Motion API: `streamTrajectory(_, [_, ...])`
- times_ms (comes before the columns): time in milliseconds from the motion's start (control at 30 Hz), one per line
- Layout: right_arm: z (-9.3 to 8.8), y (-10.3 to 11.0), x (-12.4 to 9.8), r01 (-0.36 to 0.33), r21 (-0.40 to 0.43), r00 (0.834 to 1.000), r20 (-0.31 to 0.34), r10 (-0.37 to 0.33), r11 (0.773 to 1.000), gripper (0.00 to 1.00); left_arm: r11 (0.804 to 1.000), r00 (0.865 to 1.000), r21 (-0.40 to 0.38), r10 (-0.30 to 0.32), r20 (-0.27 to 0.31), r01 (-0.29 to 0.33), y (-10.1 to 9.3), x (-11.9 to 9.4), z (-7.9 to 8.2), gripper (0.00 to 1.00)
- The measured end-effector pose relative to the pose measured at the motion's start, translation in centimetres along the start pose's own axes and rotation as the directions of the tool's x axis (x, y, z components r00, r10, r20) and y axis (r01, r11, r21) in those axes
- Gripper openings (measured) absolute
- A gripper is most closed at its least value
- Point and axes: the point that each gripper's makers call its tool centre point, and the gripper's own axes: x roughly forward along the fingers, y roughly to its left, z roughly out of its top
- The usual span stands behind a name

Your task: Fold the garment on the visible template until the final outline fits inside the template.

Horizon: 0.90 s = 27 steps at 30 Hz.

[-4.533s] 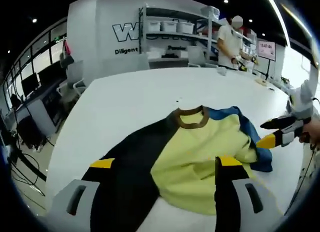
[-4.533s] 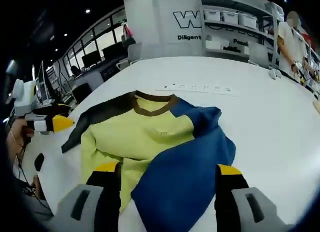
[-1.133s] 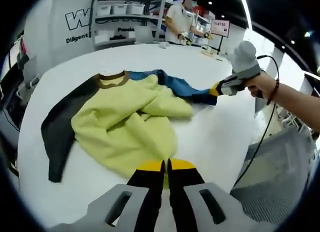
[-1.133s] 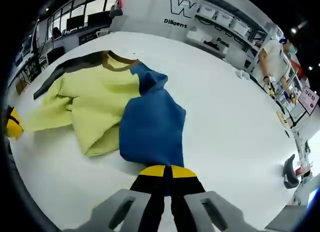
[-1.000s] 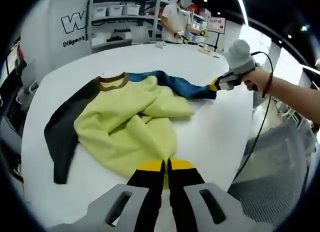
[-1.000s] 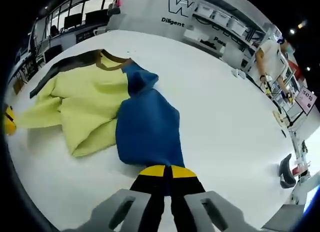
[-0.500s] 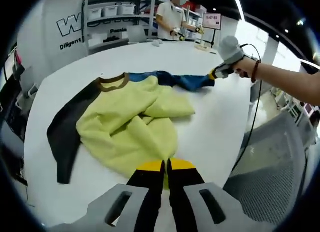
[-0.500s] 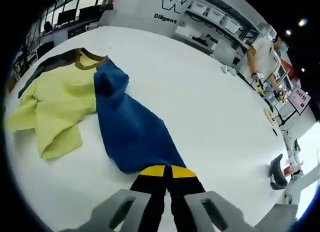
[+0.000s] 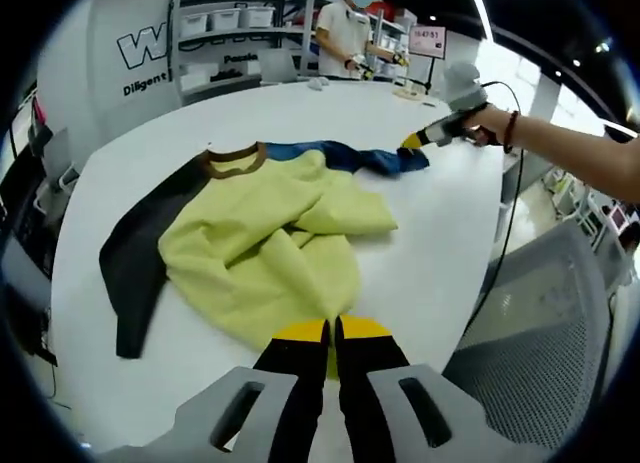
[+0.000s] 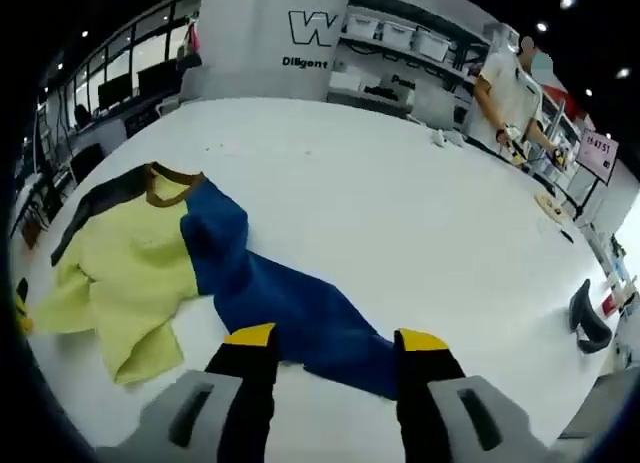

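Note:
A sweatshirt lies on the white table [image 9: 300,108], its yellow body [image 9: 270,253] rumpled. It has a brown collar [image 9: 235,160], a black sleeve [image 9: 135,273] and a blue sleeve [image 9: 350,158]. My left gripper [image 9: 332,333] is shut on the yellow hem at the near edge. In the right gripper view the blue sleeve [image 10: 290,303] stretches out straight from the yellow body [image 10: 130,263]. Its cuff end lies between the jaws of my open right gripper [image 10: 336,338]. A hand holds the right gripper [image 9: 412,141] at the sleeve's end. The left gripper's yellow tip [image 10: 20,318] peeks in at the far left.
A grey mesh chair [image 9: 540,353] stands off the table's right edge. A person [image 9: 352,38] works at the far end in front of shelves with bins [image 9: 235,18]. A dark object [image 10: 590,323] sits past the table's edge. Bare tabletop [image 10: 400,193] spreads beyond the sleeve.
The right gripper drew the blue sleeve out straight, away from the body, then opened and let go of it. The left gripper has stayed shut on the yellow hem.

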Motion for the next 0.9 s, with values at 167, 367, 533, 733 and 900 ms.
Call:
streamTrajectory(167, [1.1,4.7,-0.6,-0.157,0.042,0.986,0.063,0.154,0.987,0.57,1.0,1.0,0.005,0.007,-0.001,-0.007,-0.1,0.0,0.0,0.03])
streamTrajectory(367, [0.7,9.4,-0.6,-0.295,0.104,0.955,0.055,0.291,0.95,0.63,1.0,1.0,0.005,0.012,0.0,-0.012,-0.1,-0.1,-0.1,0.03])
streamTrajectory(533, [-0.1,12.2,0.3,-0.342,0.166,0.939,0.032,0.341,0.925,0.59,1.0,1.0,-0.011,0.009,0.004,-0.009,-0.2,-0.1,-0.4,0.03])
streamTrajectory(733, [-1.0,14.4,1.7,-0.348,0.107,0.935,-0.04,0.353,0.932,0.57,1.0,1.0,-0.023,0.008,-0.002,-0.008,-0.1,-0.1,-0.6,0.03])
streamTrajectory(900, [-1.7,15.1,3.0,-0.336,0.112,0.934,-0.089,0.347,0.935,0.51,1.0,1.0,-0.026,0.007,-0.011,-0.007,0.0,0.1,-0.9,0.03])
